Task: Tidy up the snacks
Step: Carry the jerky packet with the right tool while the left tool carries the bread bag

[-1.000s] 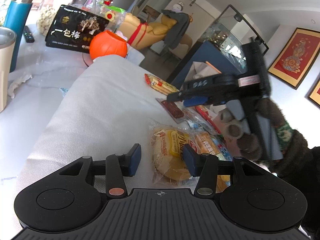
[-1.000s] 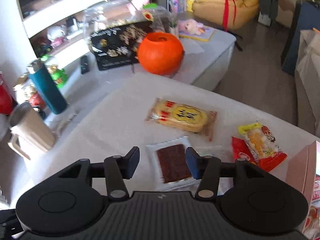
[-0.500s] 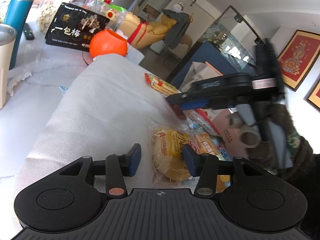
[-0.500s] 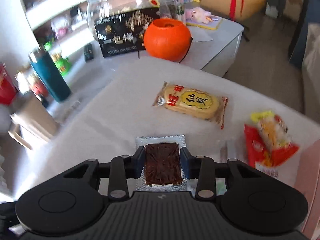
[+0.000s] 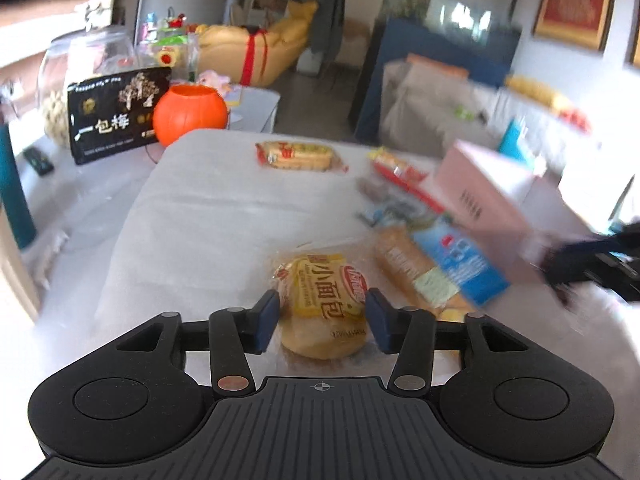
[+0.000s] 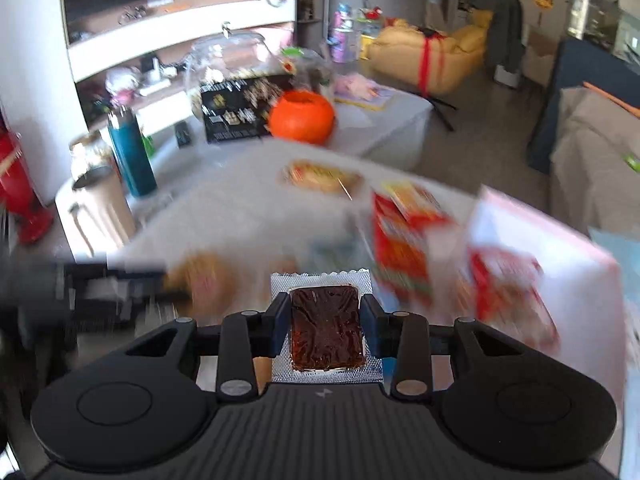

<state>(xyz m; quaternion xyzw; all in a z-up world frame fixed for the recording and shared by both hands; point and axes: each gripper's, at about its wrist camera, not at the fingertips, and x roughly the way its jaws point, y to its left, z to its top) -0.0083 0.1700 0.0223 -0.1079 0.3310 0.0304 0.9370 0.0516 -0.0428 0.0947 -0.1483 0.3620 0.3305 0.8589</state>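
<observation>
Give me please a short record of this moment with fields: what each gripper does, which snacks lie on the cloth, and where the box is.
left gripper: jaws opening, either side of the round bread packet, pads not pressing it
right gripper: shut on the dark snack in a clear-and-silver packet
snacks on white cloth: round bread packet, long bread with blue label, yellow cracker pack, red and yellow packets
pink box: right side of the cloth, blurred
background: orange pumpkin bowl
</observation>
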